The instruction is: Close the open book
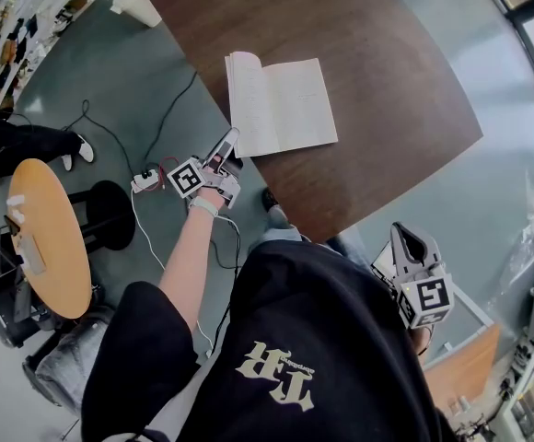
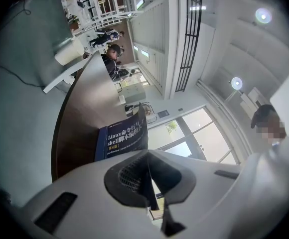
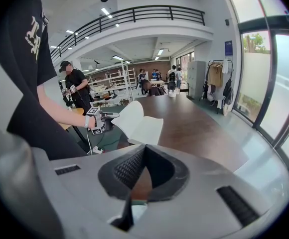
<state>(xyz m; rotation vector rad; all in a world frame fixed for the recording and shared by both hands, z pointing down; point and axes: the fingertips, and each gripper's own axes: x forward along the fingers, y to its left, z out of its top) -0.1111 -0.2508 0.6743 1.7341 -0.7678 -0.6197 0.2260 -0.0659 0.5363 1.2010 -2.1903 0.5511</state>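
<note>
Both tools shut & empty: head view puts my left tool [image 1: 228, 139] by the open book [image 1: 281, 104] on the surface [image 1: 387, 90], right tool [image 1: 403, 233] well apart; only left gripper view shows its blue cover [image 2: 122, 138] raised.

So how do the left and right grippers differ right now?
The left gripper is at the book's lifted left cover at the table edge; the right gripper hangs back by the person's hip, off the table. The left points about level, the right slopes down. Both have jaws shut.

There was one open book [image 1: 281, 104], one dark table [image 1: 387, 81], one round orange table [image 1: 51, 238] at left; two grippers: left gripper [image 1: 230, 139], right gripper [image 1: 404, 235].
</note>
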